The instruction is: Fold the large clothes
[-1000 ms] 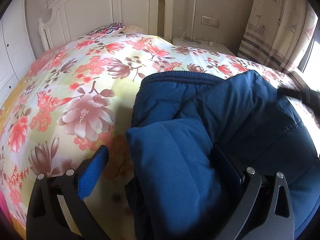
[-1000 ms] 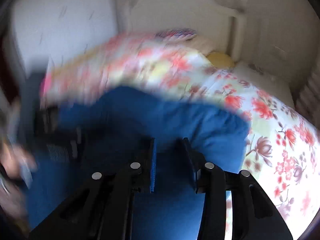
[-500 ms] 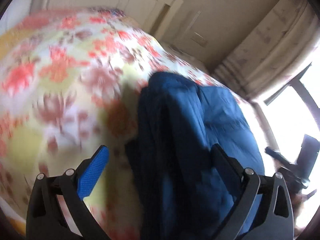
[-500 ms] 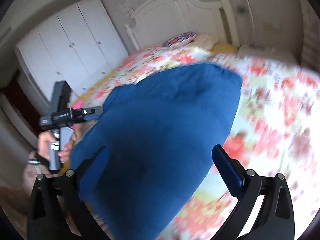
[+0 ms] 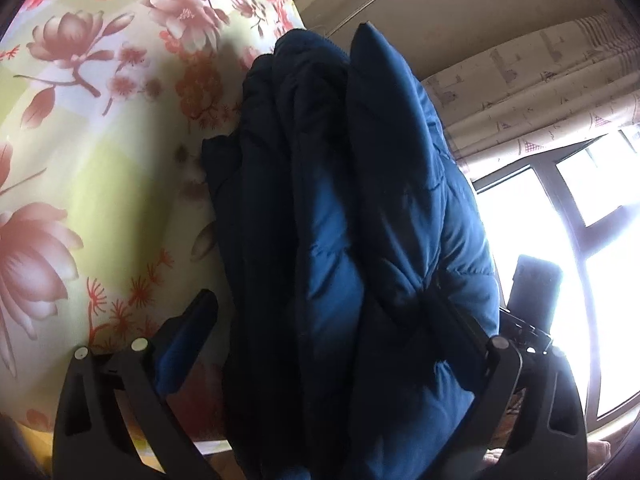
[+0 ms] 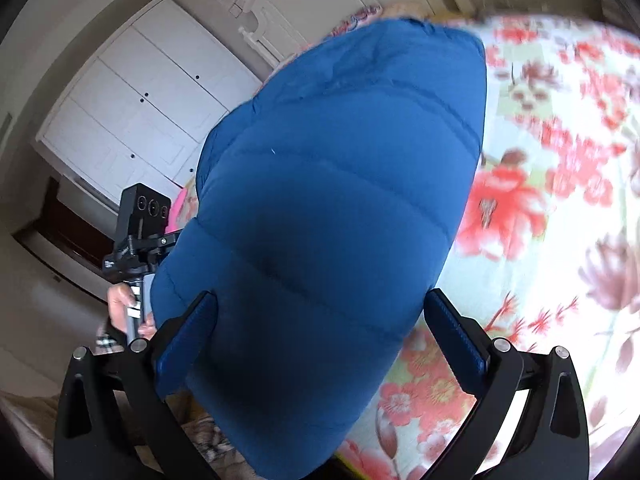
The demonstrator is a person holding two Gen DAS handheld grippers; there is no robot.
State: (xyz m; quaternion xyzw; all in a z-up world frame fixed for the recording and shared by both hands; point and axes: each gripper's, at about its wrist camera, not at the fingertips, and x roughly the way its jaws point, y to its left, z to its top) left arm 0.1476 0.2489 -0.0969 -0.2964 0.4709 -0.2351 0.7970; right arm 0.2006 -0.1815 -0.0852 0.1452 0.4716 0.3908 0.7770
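A blue padded jacket [image 5: 360,220] lies folded in thick layers on the floral bed cover [image 5: 88,152]. My left gripper [image 5: 332,340] is open, its jaws wide apart at either side of the jacket's near end, not closed on it. In the right wrist view the jacket [image 6: 340,200] fills the middle as a smooth quilted bundle. My right gripper [image 6: 320,328] is open too, its jaws astride the bundle's near end. The left gripper's body [image 6: 140,220], held in a hand, shows at the jacket's left side.
The bed cover [image 6: 560,200] stretches to the right. White wardrobe doors [image 6: 140,100] and a white headboard [image 6: 304,4] stand behind. A curtain [image 5: 540,92] and a bright window [image 5: 580,260] are at the right in the left wrist view.
My right gripper opened from nearly shut to wide open. Both grippers swung round and tilted, and now sit at opposite sides of the jacket bundle.
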